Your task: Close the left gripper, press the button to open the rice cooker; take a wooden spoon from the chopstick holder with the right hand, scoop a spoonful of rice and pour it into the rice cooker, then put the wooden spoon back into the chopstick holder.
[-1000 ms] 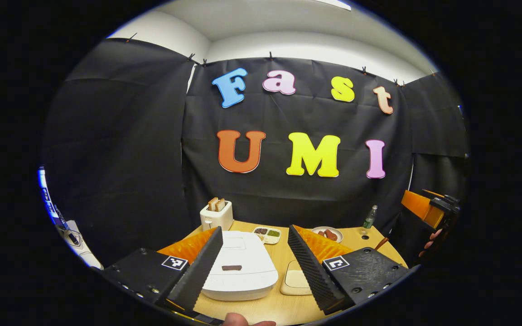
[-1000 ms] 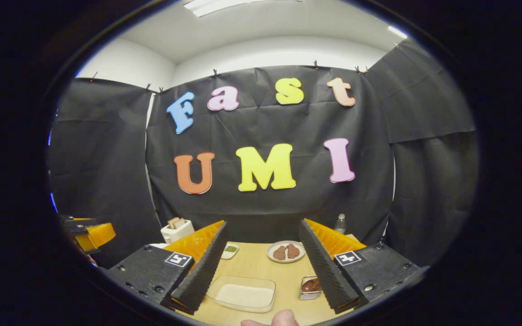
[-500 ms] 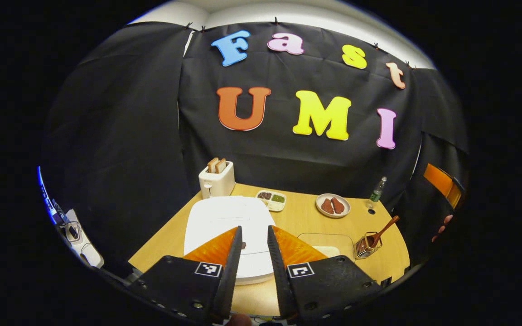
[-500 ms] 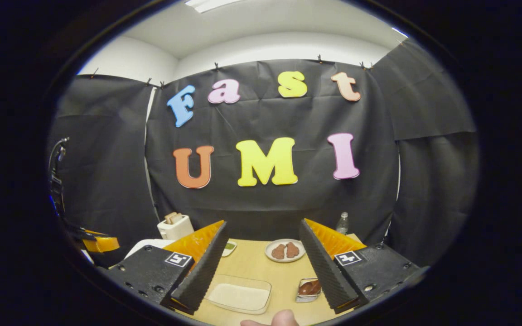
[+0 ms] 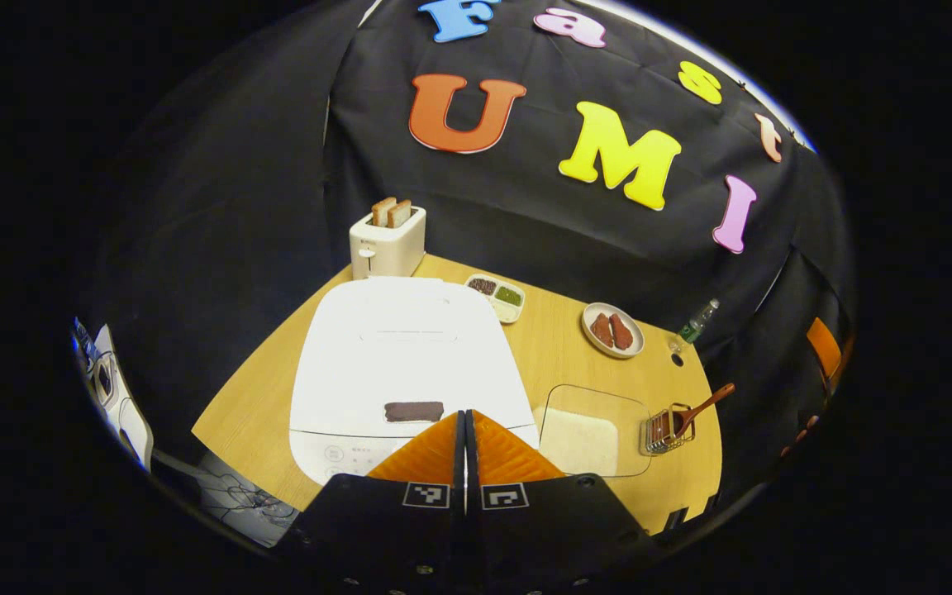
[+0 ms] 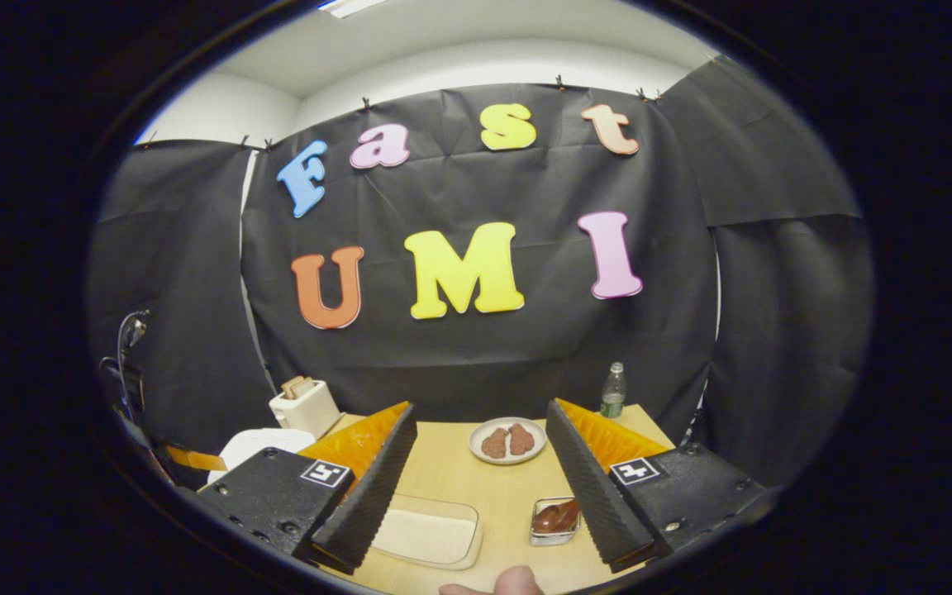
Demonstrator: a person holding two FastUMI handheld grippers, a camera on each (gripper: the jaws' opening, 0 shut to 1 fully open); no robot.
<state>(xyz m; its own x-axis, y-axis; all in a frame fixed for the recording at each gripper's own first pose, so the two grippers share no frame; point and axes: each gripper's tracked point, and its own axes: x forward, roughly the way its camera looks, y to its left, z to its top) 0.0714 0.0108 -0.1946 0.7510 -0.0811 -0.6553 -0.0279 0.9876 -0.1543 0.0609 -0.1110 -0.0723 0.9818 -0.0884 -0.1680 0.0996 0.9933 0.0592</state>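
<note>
1. Above the rice cooker (image 5: 406,364), left gripper view: my left gripper (image 5: 465,426) is now clenched, its two orange fingers pressed flat together with nothing between them, where a second ago they stood wide apart. The camera has also tipped down and come nearer, so the white lid spreads out below me. My fingertips sit just beside the dark button (image 5: 413,411) at the lid's front edge; I cannot tell whether they touch it. The lid is not yet open. I judge the closing step done and the press about to follow.

2. Same view, to the side: the clear tray of rice (image 5: 587,426) lies on the table (image 5: 261,405), and just beside it the chopstick holder (image 5: 663,430) keeps the wooden spoon (image 5: 701,406), handle leaning outward.

3. Over the table's near edge, right gripper view: my right gripper (image 6: 480,487) hangs released, fingers well apart and empty, much as it was a second ago, though aimed slightly lower. The tray of rice and the chopstick holder lie between and below my fingers.

4. Writing: small square code markers sit on my finger mounts. The cooker's front panel carries faint marks too small to read.
</note>
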